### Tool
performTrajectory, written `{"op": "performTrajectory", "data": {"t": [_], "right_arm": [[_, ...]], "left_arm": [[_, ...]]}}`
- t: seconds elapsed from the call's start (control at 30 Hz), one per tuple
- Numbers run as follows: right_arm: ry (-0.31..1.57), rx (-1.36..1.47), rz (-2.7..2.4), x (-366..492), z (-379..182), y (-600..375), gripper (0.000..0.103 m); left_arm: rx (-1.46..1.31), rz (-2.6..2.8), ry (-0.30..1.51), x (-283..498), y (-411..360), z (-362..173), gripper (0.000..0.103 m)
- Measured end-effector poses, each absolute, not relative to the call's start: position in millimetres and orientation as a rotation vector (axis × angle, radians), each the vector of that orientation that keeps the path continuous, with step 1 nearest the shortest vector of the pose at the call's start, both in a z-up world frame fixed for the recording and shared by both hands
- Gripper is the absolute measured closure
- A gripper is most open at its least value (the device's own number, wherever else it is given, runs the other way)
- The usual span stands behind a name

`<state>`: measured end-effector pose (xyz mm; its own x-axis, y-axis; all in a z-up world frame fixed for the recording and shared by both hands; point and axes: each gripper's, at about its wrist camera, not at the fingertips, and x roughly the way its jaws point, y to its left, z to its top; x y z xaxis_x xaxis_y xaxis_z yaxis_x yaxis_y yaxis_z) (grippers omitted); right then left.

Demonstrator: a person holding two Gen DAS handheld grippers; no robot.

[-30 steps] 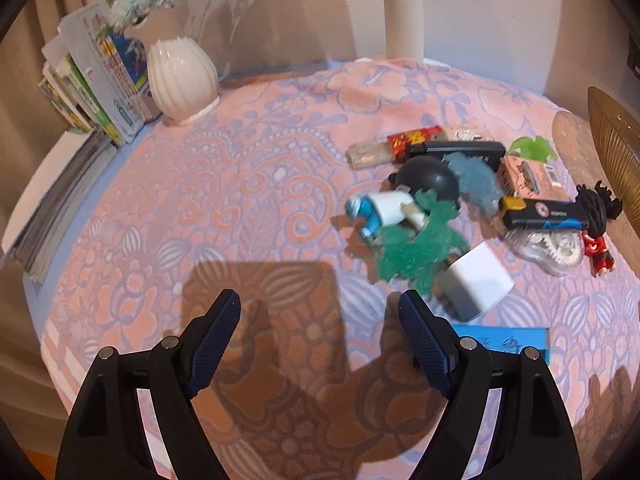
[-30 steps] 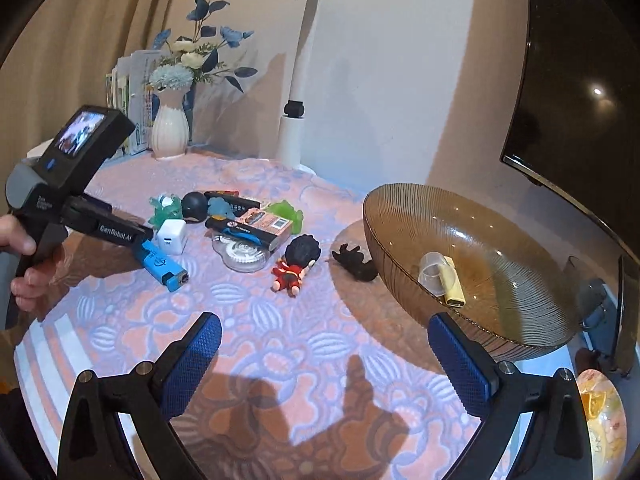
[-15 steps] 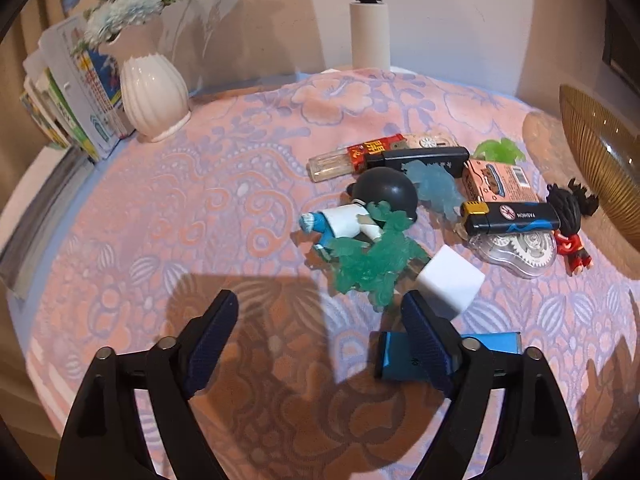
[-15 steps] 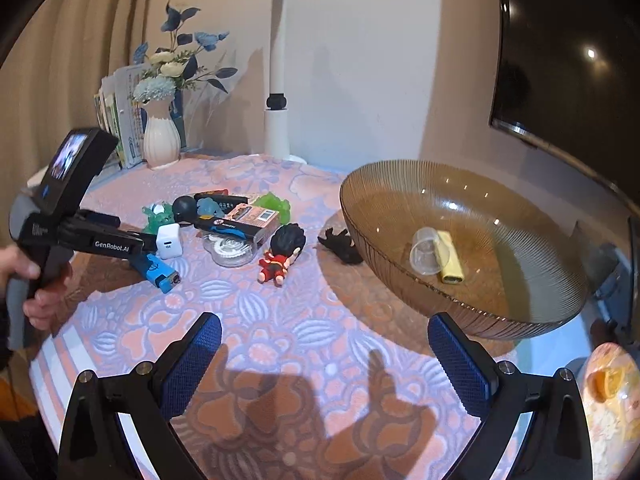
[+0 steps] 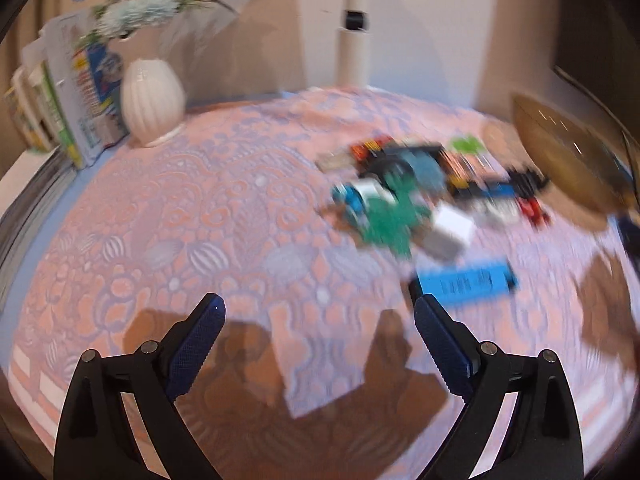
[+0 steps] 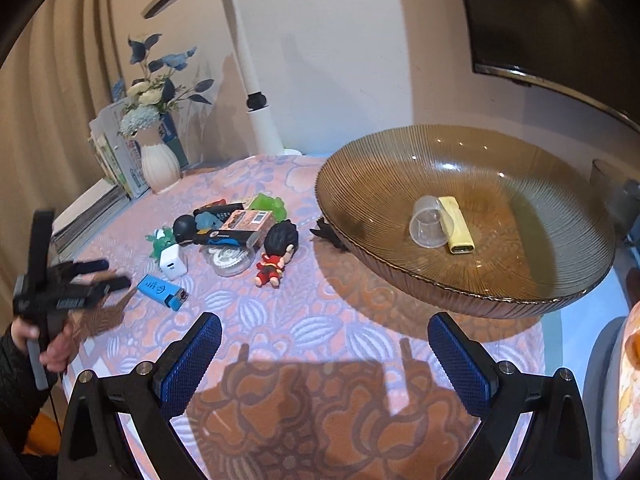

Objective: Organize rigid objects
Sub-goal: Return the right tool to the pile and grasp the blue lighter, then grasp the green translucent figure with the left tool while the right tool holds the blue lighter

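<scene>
A pile of small objects lies on the pink patterned cloth: a blue lighter (image 6: 162, 291) (image 5: 466, 281), a white charger cube (image 6: 173, 262) (image 5: 454, 227), a green toy (image 5: 390, 216), a red figurine (image 6: 278, 254), a clear tape dispenser (image 6: 228, 258). A brown glass bowl (image 6: 520, 292) holds a clear cup (image 6: 430, 221) and a yellow lighter (image 6: 456, 229). My left gripper (image 5: 318, 342) is open and empty, just short of the blue lighter; the left wrist view is blurred. It also shows in the right wrist view (image 6: 100, 276). My right gripper (image 6: 324, 360) is open and empty above the cloth.
A white vase with flowers (image 6: 158, 164) (image 5: 152, 100), books (image 5: 60, 104) and a white lamp post (image 6: 256, 92) stand at the back. A dark screen (image 6: 560, 20) hangs on the wall. The table's front edge is near both grippers.
My left gripper has drawn back and swung, so the pile sits farther away and the blue lighter is fully in sight. My right gripper has shifted so the bowl looks nearer.
</scene>
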<state>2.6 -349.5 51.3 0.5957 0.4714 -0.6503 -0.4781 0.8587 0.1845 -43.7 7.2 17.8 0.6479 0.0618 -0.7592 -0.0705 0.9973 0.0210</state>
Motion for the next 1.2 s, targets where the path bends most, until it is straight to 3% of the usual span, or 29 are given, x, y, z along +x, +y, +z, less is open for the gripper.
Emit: {"op": "performTrajectory", "data": {"t": [0.17,0.27,0.4,0.5,0.73,0.8,0.87,0.93,1.0,1.03,1.1,1.2], "right_arm": [[0.777,-0.109,0.491,-2.2,46.7,-331.2,0.001],[0.861,-0.079,0.620,-17.3,45.1,-311.4,0.033],[0.847,-0.233,0.669,-41.0,48.2,-254.8,0.033],[0.879,-0.294,0.729,-31.8,46.9,-219.6,0.033],[0.962,-0.428,0.812,17.9,17.4,-160.7,0.033],[0.940,-0.432,0.838,22.2,13.2,-152.2,0.030],[0.930,-0.432,0.849,22.6,13.4,-147.2,0.030],[0.908,-0.442,0.865,17.7,12.1,-137.5,0.041],[0.882,-0.447,0.896,10.1,13.9,-137.1,0.062],[0.869,-0.454,0.898,3.9,14.3,-139.2,0.065],[0.849,-0.471,0.893,-9.0,14.2,-143.7,0.078],[0.827,-0.490,0.867,-32.9,14.3,-157.9,0.079]], "left_arm": [[0.096,-0.016,0.828,-56.5,-11.3,19.8,0.008],[0.192,-0.031,0.823,-43.4,-22.4,25.8,0.008],[0.184,-0.104,0.782,-16.5,-9.4,42.9,0.008],[0.131,-0.154,0.782,2.7,10.7,47.3,0.020],[0.118,-0.222,0.870,43.1,12.2,26.7,0.019],[0.088,-0.264,0.880,50.6,13.5,22.8,0.025],[0.026,-0.327,0.887,56.4,15.8,21.0,0.049],[-0.005,-0.373,0.891,58.1,13.7,19.2,0.052],[0.005,-0.369,0.879,53.7,11.4,19.1,0.056],[0.004,-0.369,0.871,50.0,10.6,20.3,0.059],[-0.005,-0.355,0.865,41.5,13.2,21.4,0.059],[-0.018,-0.340,0.860,26.8,21.9,22.1,0.059]]}}
